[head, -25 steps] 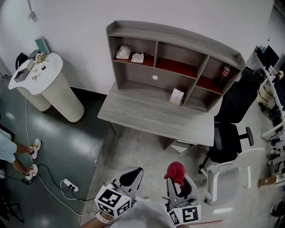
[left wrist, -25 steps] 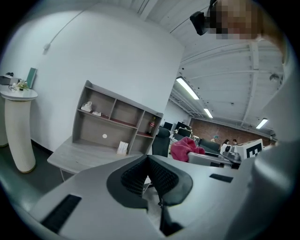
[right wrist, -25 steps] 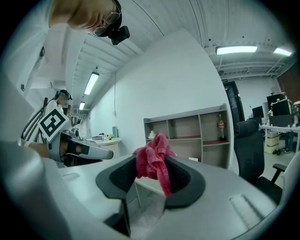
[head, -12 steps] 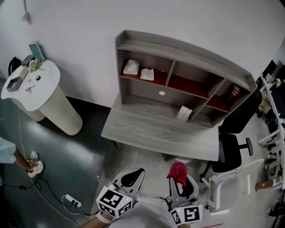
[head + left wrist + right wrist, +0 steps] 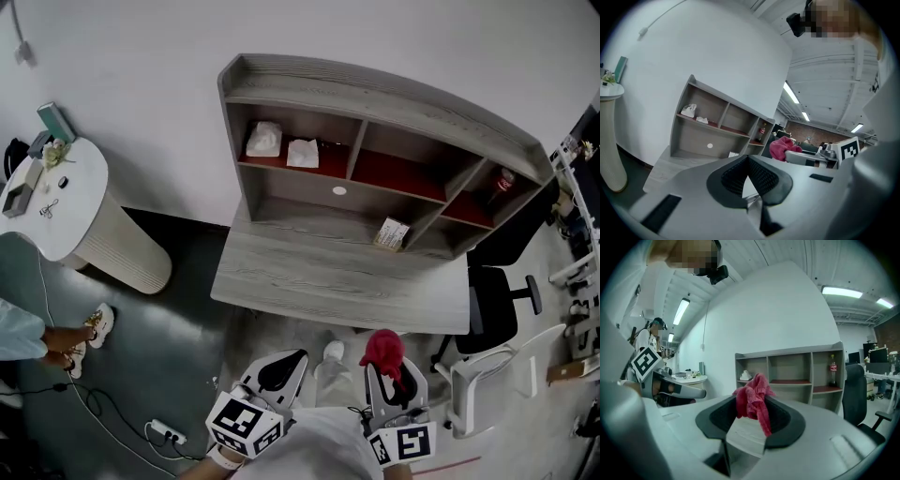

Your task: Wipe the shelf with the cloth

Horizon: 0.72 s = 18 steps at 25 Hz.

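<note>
Been closing in on the grey wooden shelf unit (image 5: 375,103) over the last second. Sits bigger in the head view than before, with the near edge of the grey wooden desk (image 5: 328,281) now just ahead of both grippers. Reads as the approach, so no wiping yet and nothing touched.

Fingers of the right gripper (image 5: 389,370) clamped on the red terry cloth (image 5: 384,349), bunched up past the tips and held near, well short of the shelf. Fingers of the left gripper (image 5: 272,370) closed on nothing (pads meeting at the tips, only air behind).

Room-wise, plenty of bare desk straight ahead to lean over. Worth watching the black office chair (image 5: 497,309) right of the desk and the white chair (image 5: 487,375) nearer on that side. On the shelf, probably some working around the white crumpled bits (image 5: 264,141) in the far-left compartment, the small box (image 5: 392,232) at the back of the desk and the bottle (image 5: 506,183) on the right. Easiest start is likely the bare red-floored middle compartment (image 5: 403,173).
</note>
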{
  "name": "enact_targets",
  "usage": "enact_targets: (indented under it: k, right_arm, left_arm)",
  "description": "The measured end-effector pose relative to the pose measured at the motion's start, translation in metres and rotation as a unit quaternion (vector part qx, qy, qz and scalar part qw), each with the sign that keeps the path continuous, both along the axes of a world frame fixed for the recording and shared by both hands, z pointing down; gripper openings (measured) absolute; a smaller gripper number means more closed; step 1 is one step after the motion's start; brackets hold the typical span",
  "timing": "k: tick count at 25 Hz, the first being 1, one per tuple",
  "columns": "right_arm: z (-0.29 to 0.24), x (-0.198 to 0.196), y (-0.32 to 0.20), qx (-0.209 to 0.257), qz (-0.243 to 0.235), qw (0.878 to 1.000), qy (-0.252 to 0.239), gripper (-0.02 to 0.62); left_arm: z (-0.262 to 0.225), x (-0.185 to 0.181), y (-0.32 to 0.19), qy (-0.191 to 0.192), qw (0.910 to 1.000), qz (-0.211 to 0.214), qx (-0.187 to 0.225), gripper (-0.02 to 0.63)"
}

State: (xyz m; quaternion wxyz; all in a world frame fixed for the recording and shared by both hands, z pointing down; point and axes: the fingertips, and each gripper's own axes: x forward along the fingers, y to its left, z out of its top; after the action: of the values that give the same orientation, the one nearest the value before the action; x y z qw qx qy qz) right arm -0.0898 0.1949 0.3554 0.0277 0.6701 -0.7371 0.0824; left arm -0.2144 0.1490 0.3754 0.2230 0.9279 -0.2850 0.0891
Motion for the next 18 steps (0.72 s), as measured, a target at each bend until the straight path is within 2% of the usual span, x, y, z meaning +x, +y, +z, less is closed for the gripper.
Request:
enact_targets:
  k: [7, 18]
  right_arm:
    - [0.006, 0.037, -0.057, 0.009, -0.019, 1.000, -0.022, 0.176]
    - [-0.011, 0.132, -0.153, 0.046, -0.037, 0.998, -0.031, 0.176]
  left_arm:
    - [-0.008, 0.040, -0.059, -0.017, 0.9996, -0.008, 0.019, 0.006]
    - [-0.023, 0.133, -0.144, -0.032, 0.9985, -0.023, 0.038, 0.006]
